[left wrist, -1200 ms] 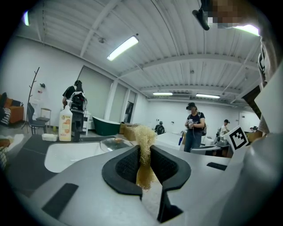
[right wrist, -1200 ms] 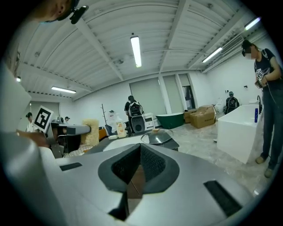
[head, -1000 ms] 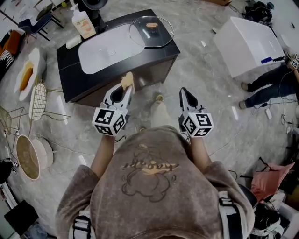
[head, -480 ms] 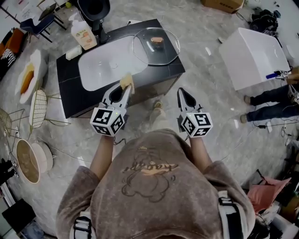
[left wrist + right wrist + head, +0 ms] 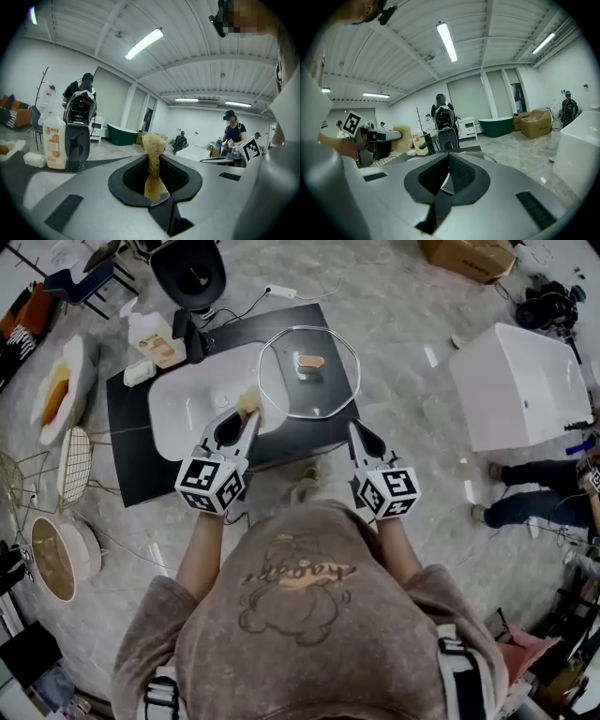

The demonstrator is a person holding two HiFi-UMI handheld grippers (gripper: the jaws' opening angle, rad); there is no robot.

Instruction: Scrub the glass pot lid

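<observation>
no readable text, only illegible script on the sweatshirt (image 5: 300,577)

Left gripper (image 5: 246,418) clamping sponge (image 5: 249,401), right gripper (image 5: 355,427) closed, empty

1. The person wears a faded brown-grey sweatshirt (image 5: 309,643) with a washed, mottled look.
2. On it is a dark outline print (image 5: 295,601) of a bear-like figure, with curly tan lettering across it; the words cannot be read.
3. Its sleeves (image 5: 150,629) are wide and loose.
4. Black-and-white straps (image 5: 164,697) with buckles show at both lower sides of the sweatshirt.
5. The left gripper (image 5: 247,416) has a light grey shell and black-lined jaws that taper to a point; the right gripper (image 5: 356,427) looks the same.
6. Each bears a white cube with black square markers: the left cube (image 5: 211,486) and the right cube (image 5: 387,491).
7. In the gripper views, small black rectangular patches sit on the grey shells.
</observation>
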